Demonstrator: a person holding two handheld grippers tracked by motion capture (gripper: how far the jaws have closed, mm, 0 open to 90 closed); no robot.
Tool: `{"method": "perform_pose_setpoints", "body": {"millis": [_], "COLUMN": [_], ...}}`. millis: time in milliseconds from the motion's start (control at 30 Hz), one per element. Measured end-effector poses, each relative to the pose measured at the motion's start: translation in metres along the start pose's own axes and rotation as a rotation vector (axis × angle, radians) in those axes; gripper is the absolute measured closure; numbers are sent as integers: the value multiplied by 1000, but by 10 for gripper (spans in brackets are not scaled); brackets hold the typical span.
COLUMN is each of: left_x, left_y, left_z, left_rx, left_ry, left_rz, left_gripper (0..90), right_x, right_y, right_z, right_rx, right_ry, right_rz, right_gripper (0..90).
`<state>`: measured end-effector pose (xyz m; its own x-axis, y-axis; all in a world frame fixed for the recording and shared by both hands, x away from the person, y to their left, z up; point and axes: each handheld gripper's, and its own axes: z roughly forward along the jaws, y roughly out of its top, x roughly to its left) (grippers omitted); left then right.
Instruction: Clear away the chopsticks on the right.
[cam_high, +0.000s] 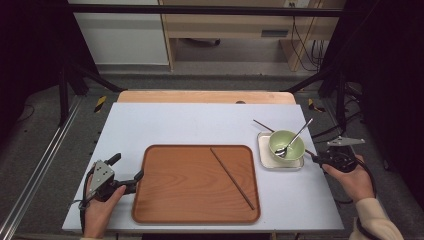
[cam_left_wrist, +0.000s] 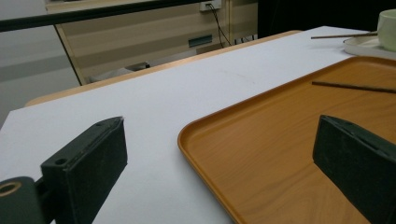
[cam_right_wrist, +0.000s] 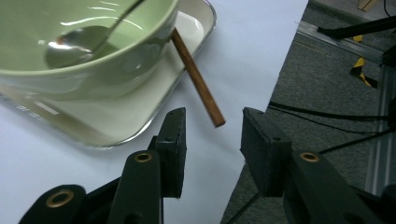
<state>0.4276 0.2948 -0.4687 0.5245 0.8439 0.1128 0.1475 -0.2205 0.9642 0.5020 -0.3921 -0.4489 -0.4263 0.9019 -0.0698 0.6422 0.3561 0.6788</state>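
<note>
A green bowl (cam_high: 286, 142) with a metal spoon (cam_high: 295, 137) in it stands on a small white dish (cam_high: 263, 150) at the table's right. A brown chopstick (cam_high: 262, 125) runs under the bowl, and its near end (cam_right_wrist: 198, 81) sticks out over the dish rim. My right gripper (cam_high: 317, 159) is open just right of the dish; the chopstick's tip lies just ahead of its jaw gap (cam_right_wrist: 212, 116), touching neither pad. A second chopstick (cam_high: 232, 178) lies slantwise on the wooden tray (cam_high: 195, 185). My left gripper (cam_high: 129, 166) is open wide at the tray's left edge (cam_left_wrist: 261, 154).
The white tabletop (cam_high: 200, 125) ends close behind my right gripper, with cables and floor (cam_right_wrist: 327, 84) beyond that edge. A black frame rail (cam_high: 200, 10) crosses the far side.
</note>
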Motion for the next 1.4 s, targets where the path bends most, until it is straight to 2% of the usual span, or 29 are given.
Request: {"method": "perform_pose_setpoints", "body": {"millis": [200,500,733,833,933,1133,1300,1400], "left_x": [0,0,0,0,0,1,1,2], "left_y": [-1,-3,-4,-3,-3,-3,-3,-3], "left_z": [1,2,2,1,1,1,0,0], "left_rx": [9,20,21,22,21,19,16,12], "left_ry": [3,-5,-2,1,3,4,5,7], "left_rz": [3,4,-1,0,-1,-1,-4,-7], "left_gripper": [28,28,29,30,30,30,29,29], "right_x": [-3,-5,-5,-3,-1,-1,0,-3], "right_y": [10,11,10,10,11,11,12,13], "right_z": [19,31,32,31,30,29,25,21], "right_rx": [36,65,65,64,61,64,54,42], "right_ry": [18,39,61,71,87,102,97,79], "right_rz": [-52,-72,-61,-73,-68,-69,-70,-52], "right_gripper": [639,672,734,769,764,836,843,844]}}
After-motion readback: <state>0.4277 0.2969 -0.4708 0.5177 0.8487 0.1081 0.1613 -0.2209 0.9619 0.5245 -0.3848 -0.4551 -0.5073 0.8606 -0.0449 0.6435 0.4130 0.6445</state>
